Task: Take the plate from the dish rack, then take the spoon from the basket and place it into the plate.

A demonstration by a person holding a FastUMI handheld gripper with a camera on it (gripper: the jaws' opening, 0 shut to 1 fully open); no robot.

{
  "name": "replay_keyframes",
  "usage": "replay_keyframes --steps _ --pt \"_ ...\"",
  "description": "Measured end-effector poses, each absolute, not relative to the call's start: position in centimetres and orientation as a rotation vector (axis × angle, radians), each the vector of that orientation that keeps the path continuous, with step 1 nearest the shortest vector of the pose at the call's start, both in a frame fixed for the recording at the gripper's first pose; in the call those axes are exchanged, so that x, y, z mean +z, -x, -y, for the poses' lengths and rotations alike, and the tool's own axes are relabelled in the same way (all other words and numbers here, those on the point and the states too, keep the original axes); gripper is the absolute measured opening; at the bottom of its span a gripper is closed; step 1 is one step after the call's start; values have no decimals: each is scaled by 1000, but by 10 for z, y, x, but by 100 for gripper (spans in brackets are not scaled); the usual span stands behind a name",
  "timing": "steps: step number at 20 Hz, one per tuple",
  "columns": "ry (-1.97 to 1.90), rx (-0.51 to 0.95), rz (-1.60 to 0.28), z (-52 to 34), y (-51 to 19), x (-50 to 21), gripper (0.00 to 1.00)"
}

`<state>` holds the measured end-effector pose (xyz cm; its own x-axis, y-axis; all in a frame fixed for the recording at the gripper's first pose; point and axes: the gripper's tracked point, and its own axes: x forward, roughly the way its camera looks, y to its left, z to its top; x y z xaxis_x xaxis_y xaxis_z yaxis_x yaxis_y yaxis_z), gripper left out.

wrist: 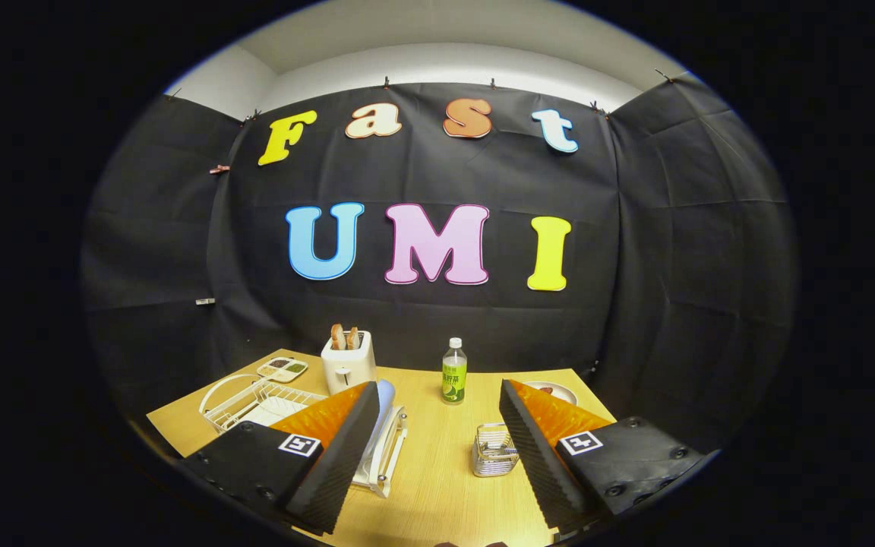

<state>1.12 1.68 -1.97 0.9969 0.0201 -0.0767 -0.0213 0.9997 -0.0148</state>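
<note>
The gripper (437, 444) hangs in the air, tilted slightly downward, its two fingers (335, 448) spread wide apart and holding nothing

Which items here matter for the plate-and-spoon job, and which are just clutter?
Job items:
- plate, upright in the dish rack
- wire basket; spoon not discernible
- gripper, open, holding nothing

Clutter:
- toaster with bread
- green-label bottle
- small tray behind the rack
- dish beyond one finger

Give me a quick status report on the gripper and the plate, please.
Gripper open, holding nothing. Plate upright in dish rack, beside one finger. Basket between the fingers. Bottle beyond, not blocking.
</note>
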Motion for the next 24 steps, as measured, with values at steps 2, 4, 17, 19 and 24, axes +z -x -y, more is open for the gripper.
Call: replay_keyframes --steps 2,4,17,19,24 --pt "19 24 -84 -19 -14 -22 98" --pt "18 28 -92 -21 -17 -25 98" --pt "102 97 -244 -60 -80 -61 98" --pt "128 105 -285 -72 -99 -69 98" --pt "142 101 -431 -96 -136 -107 98"
